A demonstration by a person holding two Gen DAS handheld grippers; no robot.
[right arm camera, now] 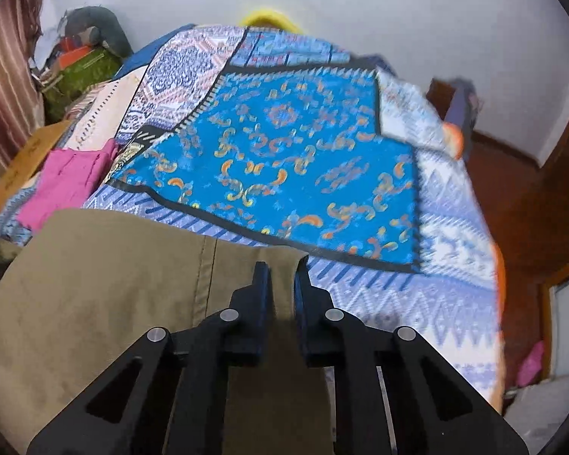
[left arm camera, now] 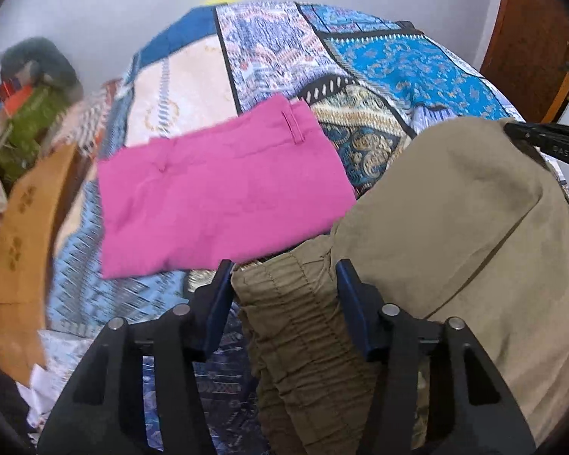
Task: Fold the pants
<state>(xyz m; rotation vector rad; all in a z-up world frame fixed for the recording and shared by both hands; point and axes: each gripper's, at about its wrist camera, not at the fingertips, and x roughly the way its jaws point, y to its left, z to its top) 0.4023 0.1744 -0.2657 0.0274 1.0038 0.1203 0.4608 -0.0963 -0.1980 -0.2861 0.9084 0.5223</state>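
Observation:
Olive-khaki pants (left arm camera: 455, 227) are held up over a patterned blue bedspread (left arm camera: 269, 53). My left gripper (left arm camera: 284, 280) is shut on their gathered elastic waistband (left arm camera: 303, 333), which bunches between the fingers. My right gripper (right arm camera: 282, 276) is shut on the pants' upper edge (right arm camera: 246, 261) near a seam; the cloth (right arm camera: 102, 284) hangs to the left and below. The right gripper also shows at the right edge of the left wrist view (left arm camera: 550, 144), holding the far corner of the pants.
Folded pink pants (left arm camera: 216, 193) lie flat on the bed, left of the khaki pair, and show in the right wrist view (right arm camera: 68, 182). A tan board (left arm camera: 22, 242) and a clutter pile (left arm camera: 30, 113) stand left of the bed. A brown wooden door (right arm camera: 531, 197) is at the right.

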